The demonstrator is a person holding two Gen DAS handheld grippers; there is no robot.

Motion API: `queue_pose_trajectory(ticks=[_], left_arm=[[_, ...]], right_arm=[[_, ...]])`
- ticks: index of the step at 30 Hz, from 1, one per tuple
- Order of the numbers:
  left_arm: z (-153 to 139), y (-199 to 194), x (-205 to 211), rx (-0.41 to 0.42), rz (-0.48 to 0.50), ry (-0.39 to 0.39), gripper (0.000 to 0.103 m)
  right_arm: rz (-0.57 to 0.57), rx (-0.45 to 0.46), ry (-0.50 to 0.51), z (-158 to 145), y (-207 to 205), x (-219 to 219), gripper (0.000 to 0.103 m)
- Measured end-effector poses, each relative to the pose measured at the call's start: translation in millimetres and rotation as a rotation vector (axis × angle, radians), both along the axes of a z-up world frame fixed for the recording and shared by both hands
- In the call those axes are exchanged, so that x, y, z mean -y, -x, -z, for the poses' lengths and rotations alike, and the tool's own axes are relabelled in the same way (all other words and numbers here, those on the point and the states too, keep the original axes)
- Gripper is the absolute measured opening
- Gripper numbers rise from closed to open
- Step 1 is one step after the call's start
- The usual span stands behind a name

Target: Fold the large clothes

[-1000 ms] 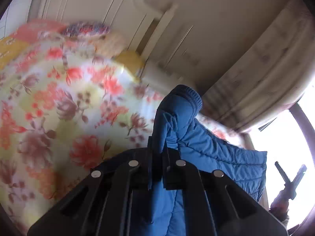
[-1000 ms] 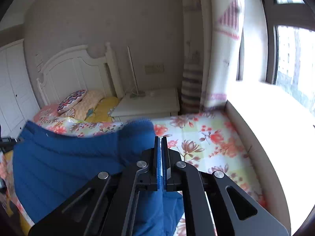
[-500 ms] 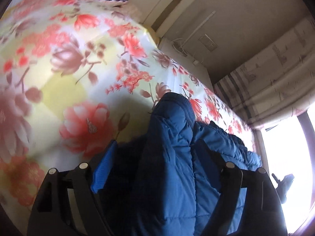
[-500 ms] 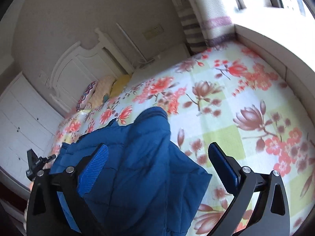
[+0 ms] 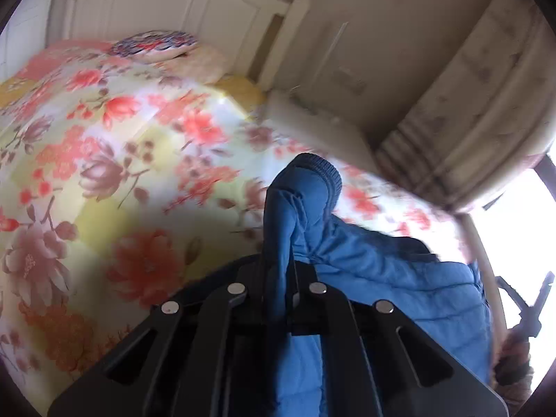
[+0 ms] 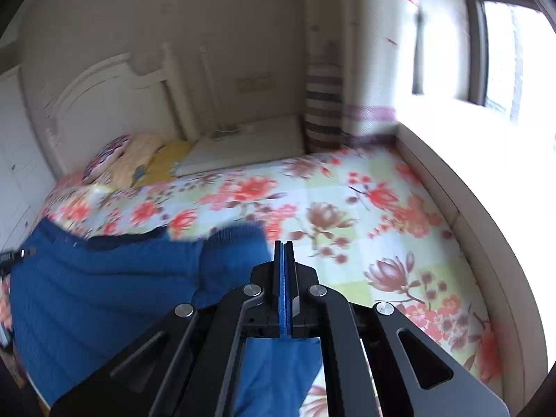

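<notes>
A blue quilted jacket [image 5: 382, 278] hangs between my two grippers above a bed with a floral cover [image 5: 104, 160]. My left gripper [image 5: 278, 271] is shut on a sleeve whose ribbed cuff [image 5: 312, 173] sticks up past the fingers. My right gripper [image 6: 284, 260] is shut on the jacket's [image 6: 104, 295] other sleeve, with blue cloth pinched between its fingers and the cuff [image 6: 239, 243] to the left. The right gripper also shows at the far right of the left wrist view [image 5: 528, 309].
Pillows [image 6: 139, 160] lie at the head of the bed by a white headboard [image 6: 114, 104]. A white nightstand [image 6: 250, 142] stands next to it. Striped curtains [image 6: 326, 104] and a window ledge [image 6: 469, 208] run along the bed's right side.
Half a second ago both grippers were open over the jacket lying on the bed. Now both are shut on the sleeves and the jacket is lifted.
</notes>
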State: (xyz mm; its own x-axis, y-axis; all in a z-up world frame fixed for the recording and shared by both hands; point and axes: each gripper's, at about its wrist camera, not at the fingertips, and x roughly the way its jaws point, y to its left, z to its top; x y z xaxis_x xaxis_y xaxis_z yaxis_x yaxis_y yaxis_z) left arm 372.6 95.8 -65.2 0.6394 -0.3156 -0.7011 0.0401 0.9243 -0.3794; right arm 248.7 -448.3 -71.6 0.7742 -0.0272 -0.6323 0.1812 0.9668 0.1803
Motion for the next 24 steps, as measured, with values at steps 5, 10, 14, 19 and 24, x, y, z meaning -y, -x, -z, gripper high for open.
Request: queue_pose_trajectory(ticks=[5,10,14,19,24], left_arm=[[45,-11,-12,-0.118,-0.024,0.071,0.019],[33,-7,-13,-0.109,-0.023,-0.005,0.068],[12,18,-29,-0.044,-0.042,0.034,0.079],[-4,78,-37,0.033,0.004,0.013,0.097],[15,122,-21,0.01,0.061,-0.199,0.101]], right_arm=[[-0.053,-0.156,-0.189,47,-16,15,0.007],[-0.087,-0.154,-0.262,47,-8,14,0.014],[-0.1,-0.158,-0.365,47,3,23,0.017],[-0.171,-0.191,-0.417,52,34,9,0.018],[-0.098,-0.263,-0.15,66,63,-14,0.086]])
